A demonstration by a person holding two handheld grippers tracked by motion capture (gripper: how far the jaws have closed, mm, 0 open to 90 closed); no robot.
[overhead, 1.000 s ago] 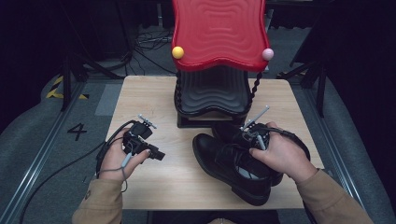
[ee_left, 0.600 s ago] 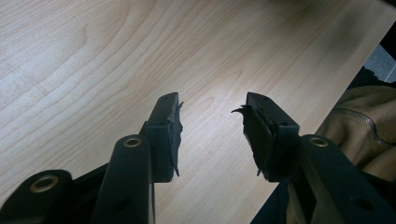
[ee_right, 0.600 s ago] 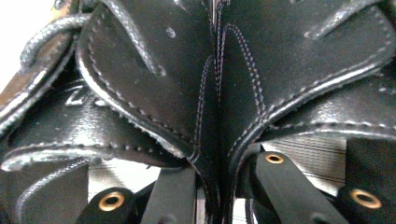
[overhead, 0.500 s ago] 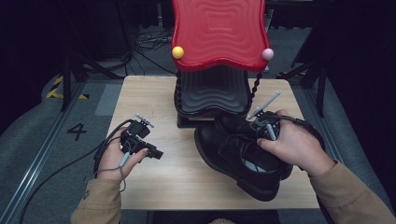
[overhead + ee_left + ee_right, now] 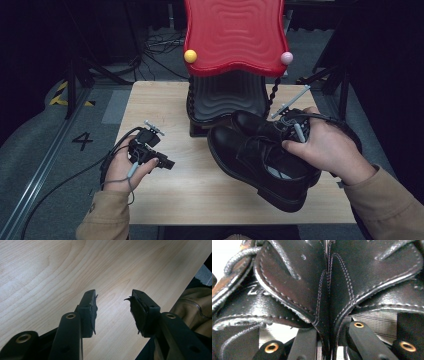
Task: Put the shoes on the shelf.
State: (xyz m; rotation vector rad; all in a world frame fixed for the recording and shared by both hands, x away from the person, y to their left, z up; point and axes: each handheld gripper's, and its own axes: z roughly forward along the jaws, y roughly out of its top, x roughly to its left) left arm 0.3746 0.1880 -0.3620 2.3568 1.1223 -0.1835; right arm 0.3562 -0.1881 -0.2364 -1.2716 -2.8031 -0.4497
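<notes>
Right gripper (image 5: 289,131) has its jaws closed tight on the inner collars of two black leather shoes (image 5: 260,155), pinching the two edges together; the right gripper view shows the stitched leather (image 5: 322,290) pressed flat between the black jaws. The pair hangs from that grip, toes tilted down toward the wooden table (image 5: 165,105), in front of the black ribbed stand (image 5: 225,97), just beside its base and to the right. A red wavy panel (image 5: 234,35) tops the stand, with a yellow ball (image 5: 190,56) and a pink ball (image 5: 286,58) at its lower corners. Left gripper (image 5: 113,307), well to the left of the stand, is held low over bare tabletop with its jaws parted and nothing between them.
</notes>
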